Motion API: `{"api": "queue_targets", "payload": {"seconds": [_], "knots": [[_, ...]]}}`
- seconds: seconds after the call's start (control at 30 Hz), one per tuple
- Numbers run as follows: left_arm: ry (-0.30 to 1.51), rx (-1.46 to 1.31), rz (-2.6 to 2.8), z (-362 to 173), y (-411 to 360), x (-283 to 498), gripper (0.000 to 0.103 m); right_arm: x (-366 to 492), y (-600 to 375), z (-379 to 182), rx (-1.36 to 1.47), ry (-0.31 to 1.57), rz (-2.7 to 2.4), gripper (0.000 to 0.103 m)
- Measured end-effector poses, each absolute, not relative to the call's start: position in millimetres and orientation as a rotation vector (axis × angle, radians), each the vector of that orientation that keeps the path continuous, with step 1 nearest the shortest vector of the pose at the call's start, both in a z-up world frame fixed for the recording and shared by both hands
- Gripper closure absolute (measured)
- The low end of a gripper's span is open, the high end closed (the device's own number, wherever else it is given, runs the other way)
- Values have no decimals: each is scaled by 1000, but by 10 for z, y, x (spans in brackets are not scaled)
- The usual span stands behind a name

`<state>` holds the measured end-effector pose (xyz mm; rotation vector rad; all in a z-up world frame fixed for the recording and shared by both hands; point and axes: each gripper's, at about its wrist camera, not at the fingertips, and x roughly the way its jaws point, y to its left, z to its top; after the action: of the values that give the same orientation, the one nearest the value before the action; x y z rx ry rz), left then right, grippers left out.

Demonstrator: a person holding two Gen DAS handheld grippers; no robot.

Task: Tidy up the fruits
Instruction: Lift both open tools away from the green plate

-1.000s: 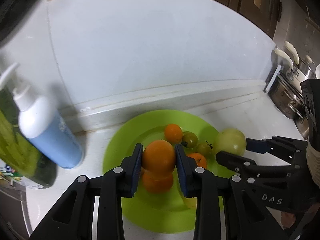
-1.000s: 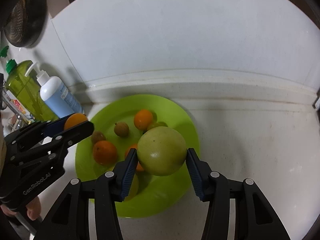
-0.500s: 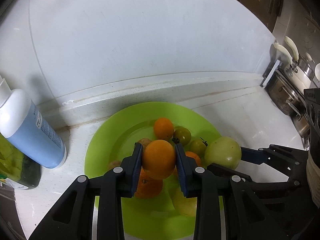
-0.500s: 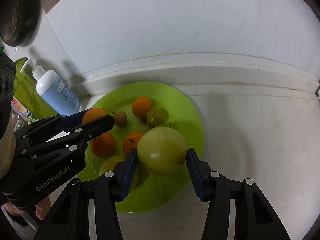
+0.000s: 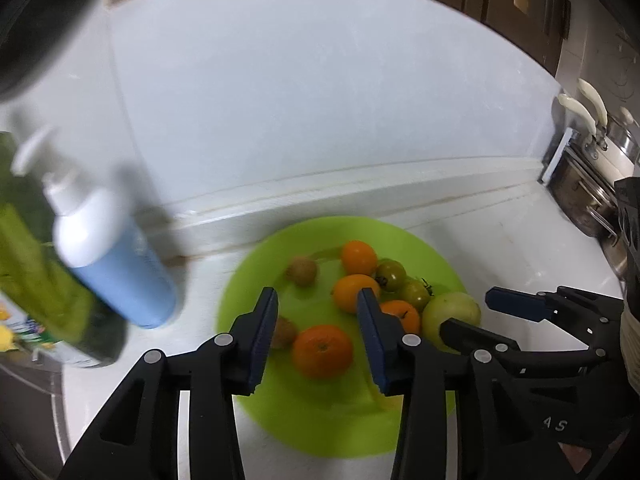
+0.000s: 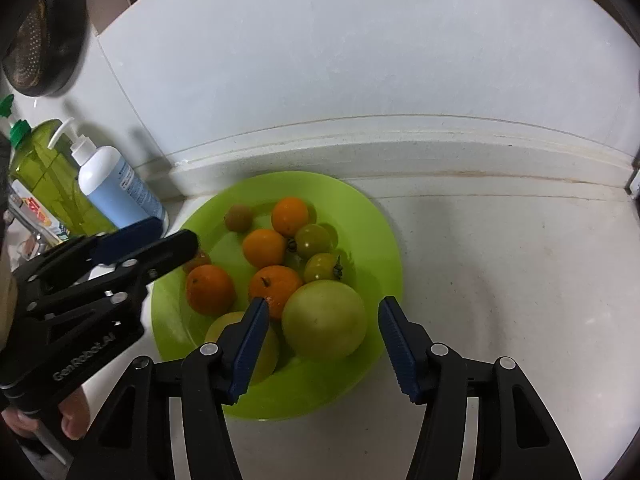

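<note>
A lime-green plate [image 6: 372, 216] on the white counter holds several oranges, two small green tomatoes [image 6: 314, 240] and small brown fruits. My left gripper [image 5: 318, 320] hovers over the plate's left side, jaws opening and touching nothing. An orange [image 5: 354, 292] lies by its right finger and another orange [image 5: 322, 350] lies below the gap. My right gripper [image 6: 323, 304] is over the plate's near right part, jaws opening. A big pale-green round fruit [image 6: 324, 320] rests on the plate between them, with a gap at each pad. A yellow-green fruit [image 6: 224, 332] lies half hidden behind its left finger.
A blue and white pump bottle [image 6: 116, 188] and a green bottle [image 6: 52, 176] stand left of the plate by the backsplash. Steel pots [image 5: 592, 184] sit at the far right. A dark colander [image 6: 44, 40] hangs at upper left. A person's fingers [image 6: 72, 416] hold the left gripper.
Both grippers have opened. The orange left the left jaws and now lies among the fruit on the plate. The big green fruit is out of the right pads and rests on the plate.
</note>
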<state>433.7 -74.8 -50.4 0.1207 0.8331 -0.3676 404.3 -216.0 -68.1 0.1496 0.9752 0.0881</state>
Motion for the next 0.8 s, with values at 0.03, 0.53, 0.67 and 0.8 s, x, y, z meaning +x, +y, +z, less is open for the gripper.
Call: {"api": "queue_targets", "payload": {"seconds": [0.03, 0.53, 0.67, 0.8], "knots": [[817, 129, -350, -462, -716, 4278, 61, 4020, -2154, -668, 149, 970, 87, 45], [673, 171, -242, -39, -281, 3230, 34, 3006, -1971, -178, 137, 749, -29, 24], [647, 186, -248, 47, -170, 2953, 30, 2702, -1907, -65, 124, 702, -60, 22], [623, 182, -247, 98, -99, 2701, 22, 2406, -1840, 27, 108, 665, -96, 19]]}}
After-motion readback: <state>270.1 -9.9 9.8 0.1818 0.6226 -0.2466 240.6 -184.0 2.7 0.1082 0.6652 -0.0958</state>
